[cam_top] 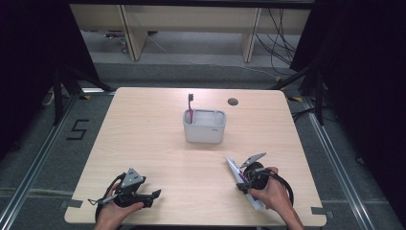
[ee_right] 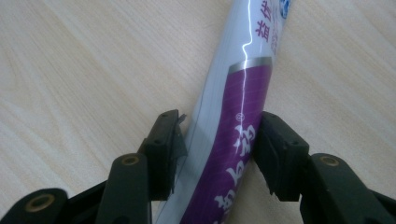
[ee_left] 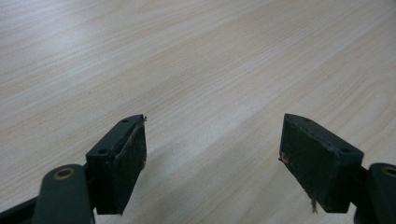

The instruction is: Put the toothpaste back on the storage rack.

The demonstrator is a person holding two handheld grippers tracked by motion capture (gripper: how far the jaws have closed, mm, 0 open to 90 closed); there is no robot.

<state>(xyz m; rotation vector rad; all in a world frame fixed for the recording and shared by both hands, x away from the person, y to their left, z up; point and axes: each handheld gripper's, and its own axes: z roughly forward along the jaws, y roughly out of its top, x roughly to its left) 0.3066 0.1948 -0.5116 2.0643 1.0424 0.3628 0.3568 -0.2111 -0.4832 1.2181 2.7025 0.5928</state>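
Two jaws of right gripper (ee_right: 219,149) pinching toothpaste tube (ee_right: 233,140) across its width — long axis running straight ahead along table (cam_top: 158,143), toward holder (cam_top: 204,126) — left gripper (ee_left: 212,163) spread, empty.

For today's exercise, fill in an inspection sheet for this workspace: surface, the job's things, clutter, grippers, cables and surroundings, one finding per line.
Surface: pale wooden table, with a round hole near the far edge.
Job's things: purple and white toothpaste tube lying flat at the near right; white holder at mid-table with a toothbrush standing in its left end.
Clutter: nothing seen.
Grippers: right gripper has its jaws on either side of the tube, pads against it; left gripper has its jaws wide apart over bare wood.
Cables: a black cable loops from the right gripper; loose leads on the floor beyond the table.
Surroundings: dark curtains at both sides, wooden furniture behind.
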